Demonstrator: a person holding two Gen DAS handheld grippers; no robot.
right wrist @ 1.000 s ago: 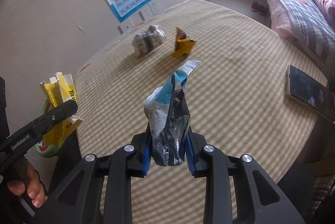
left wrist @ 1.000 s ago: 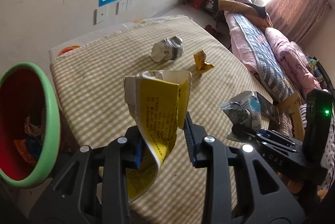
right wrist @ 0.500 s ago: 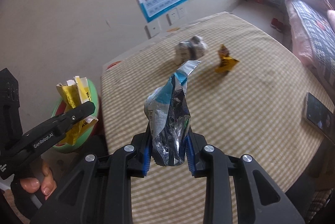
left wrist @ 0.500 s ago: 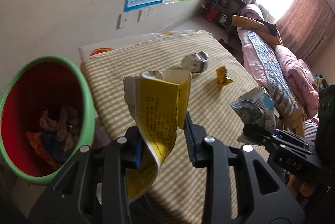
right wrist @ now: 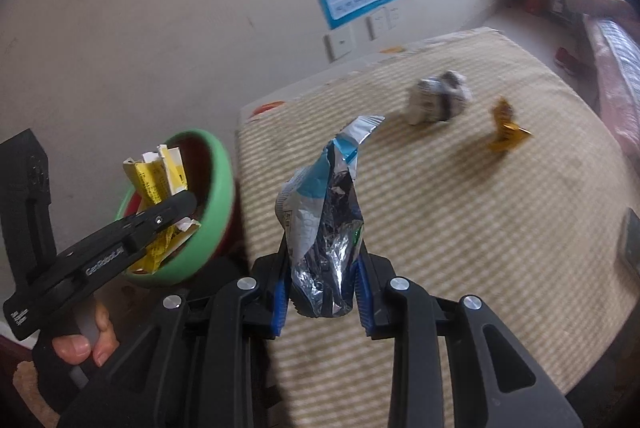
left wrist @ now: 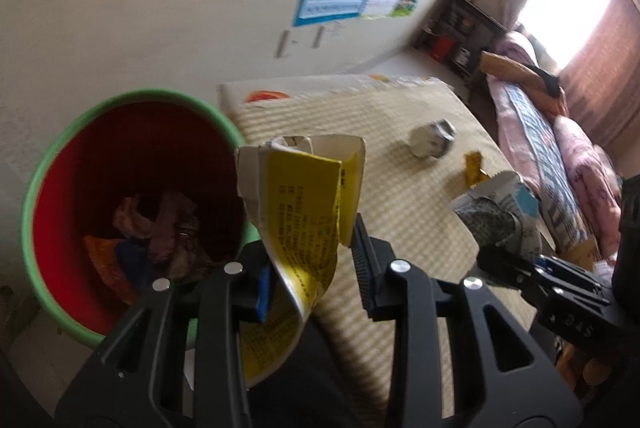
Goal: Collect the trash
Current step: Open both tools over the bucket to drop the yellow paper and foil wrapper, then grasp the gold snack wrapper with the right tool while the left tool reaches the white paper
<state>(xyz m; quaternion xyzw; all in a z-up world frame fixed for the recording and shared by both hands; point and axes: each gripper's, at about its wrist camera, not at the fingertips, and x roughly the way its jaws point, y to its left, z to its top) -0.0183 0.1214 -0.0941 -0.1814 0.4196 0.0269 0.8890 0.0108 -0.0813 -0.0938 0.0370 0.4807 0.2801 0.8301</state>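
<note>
My left gripper (left wrist: 312,256) is shut on a torn yellow and white carton (left wrist: 304,203), which hangs over the right rim of a red bin with a green rim (left wrist: 32,228). In the right wrist view this gripper (right wrist: 176,216) holds the carton (right wrist: 154,179) above the bin (right wrist: 216,211). My right gripper (right wrist: 322,292) is shut on a crumpled silver and blue foil bag (right wrist: 324,228) over the table's left part; the bag (left wrist: 500,220) shows at the right of the left wrist view. A crumpled grey-white ball (right wrist: 438,99) and a small yellow wrapper (right wrist: 506,131) lie on the checked tablecloth (right wrist: 460,220).
The bin holds several wrappers (left wrist: 160,232) and stands on the floor by the table's left edge, near the wall. A phone (right wrist: 630,244) lies at the table's right edge. A bed (left wrist: 560,167) runs along the far right. A hand (right wrist: 84,344) grips the left tool.
Both grippers have swung left towards the bin with their loads. The bin has grown and moved to the middle of the left wrist view, and the carton now overlaps its rim.
</note>
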